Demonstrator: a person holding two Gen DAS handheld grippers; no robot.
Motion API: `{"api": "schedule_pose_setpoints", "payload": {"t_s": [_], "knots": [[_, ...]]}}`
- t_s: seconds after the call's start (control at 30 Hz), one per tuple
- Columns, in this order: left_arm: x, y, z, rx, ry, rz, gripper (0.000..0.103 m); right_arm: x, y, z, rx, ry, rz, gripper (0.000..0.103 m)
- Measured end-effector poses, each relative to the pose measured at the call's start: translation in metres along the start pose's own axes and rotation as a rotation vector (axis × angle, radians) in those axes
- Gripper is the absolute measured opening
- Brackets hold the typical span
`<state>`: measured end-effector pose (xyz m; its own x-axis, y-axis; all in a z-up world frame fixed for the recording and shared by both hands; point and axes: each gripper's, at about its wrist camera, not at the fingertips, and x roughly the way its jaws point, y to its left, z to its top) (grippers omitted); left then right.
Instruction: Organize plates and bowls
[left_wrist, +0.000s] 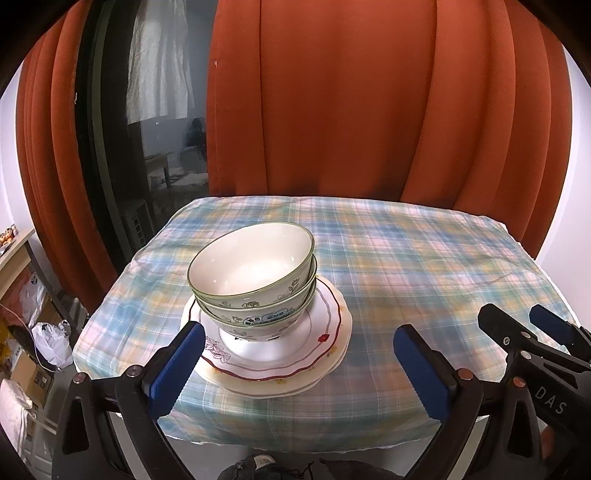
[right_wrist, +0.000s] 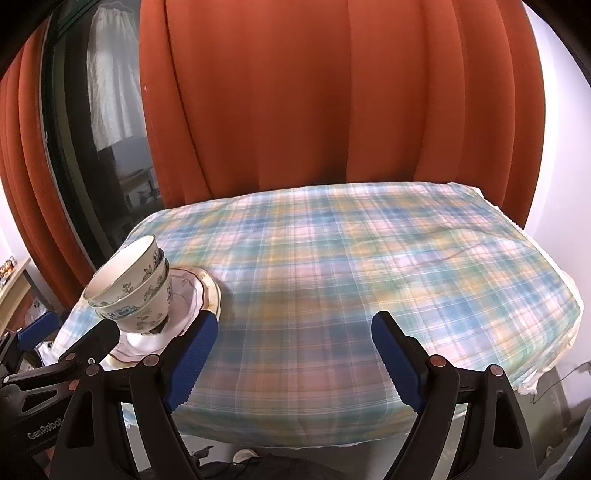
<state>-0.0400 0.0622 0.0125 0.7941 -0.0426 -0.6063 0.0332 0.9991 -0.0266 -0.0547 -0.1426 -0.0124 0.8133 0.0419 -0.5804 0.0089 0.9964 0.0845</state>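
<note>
Together, 3 nested bowls (left_wrist: 251, 280) sit tilted on a stack of plates (left_wrist: 325, 332) at the left part of the plaid-covered counter (right_wrist: 351, 258). Left gripper (left_wrist: 299, 365) and right gripper (right_wrist: 291, 354) both hang near the counter's front edge, jaws spread wide and grasping nothing. How many plates are stacked is hard to tell; their near rim is partly hidden by a blue pad.
</note>
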Motion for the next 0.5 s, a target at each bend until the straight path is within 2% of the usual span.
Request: {"api": "schedule_pose_setpoints", "payload": {"t_s": [0.5], "knots": [[-0.0007,0.0011,0.0,0.001,0.0,-0.004,0.103,0.0005,-0.0001,0.0004,-0.001,0.0,0.001,0.089]]}}
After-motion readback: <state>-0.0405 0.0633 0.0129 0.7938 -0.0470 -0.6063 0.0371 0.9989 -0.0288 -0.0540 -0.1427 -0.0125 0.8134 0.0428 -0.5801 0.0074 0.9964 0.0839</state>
